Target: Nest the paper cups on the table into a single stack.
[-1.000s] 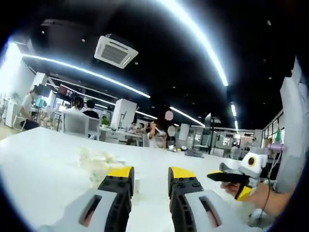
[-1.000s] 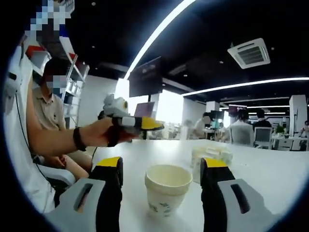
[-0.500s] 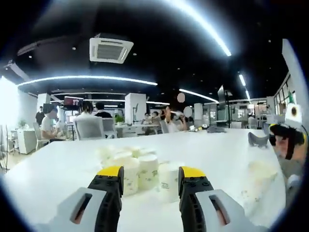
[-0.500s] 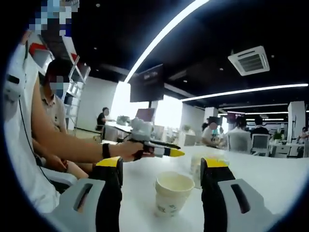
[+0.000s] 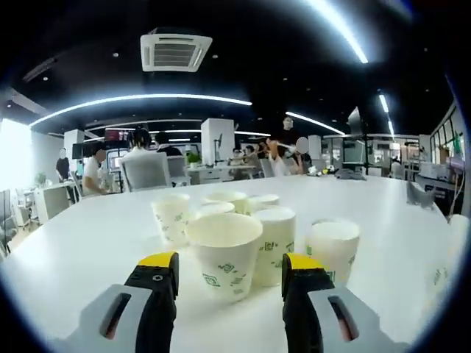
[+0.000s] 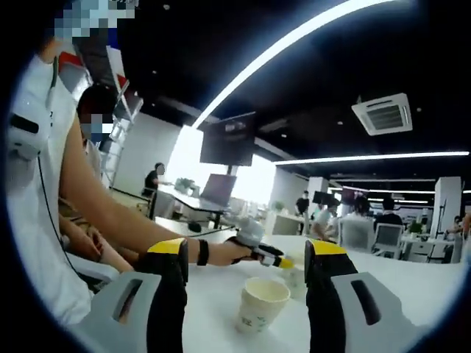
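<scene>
- Left hand-held gripper (image 5: 229,268): I see its two yellow-tipped jaws spread apart and released, nothing between the pads; in the right gripper view it comes in from the left (image 6: 276,259), held in the person's hand (image 6: 224,252) low over the counter.
- Nearest paper cup (image 5: 224,254): it stands just beyond the left jaw tips, between them in the picture and apart from both; upright, long axis vertical, mouth up.
- Cup cluster (image 5: 243,213): behind and beside the nearest cup I count several more cups set close together on the white counter (image 5: 81,243), all upright with mouths up; one cup (image 5: 333,250) stands off to the right of the group.
- Appearance: white paper, rolled rim, tapering toward the base, small green print on the side wall.
- Right hand-held gripper (image 6: 246,273): jaws wide apart and released, grasping nothing.
- Lone cup (image 6: 263,303): it stands upright on the counter ahead of the right jaws, between them in the picture and touching neither; mouth up, green print low on its wall.
- Surroundings: an open office with ceiling light strips (image 5: 140,99), a ceiling air vent (image 5: 175,51) and seated people at distant desks.
</scene>
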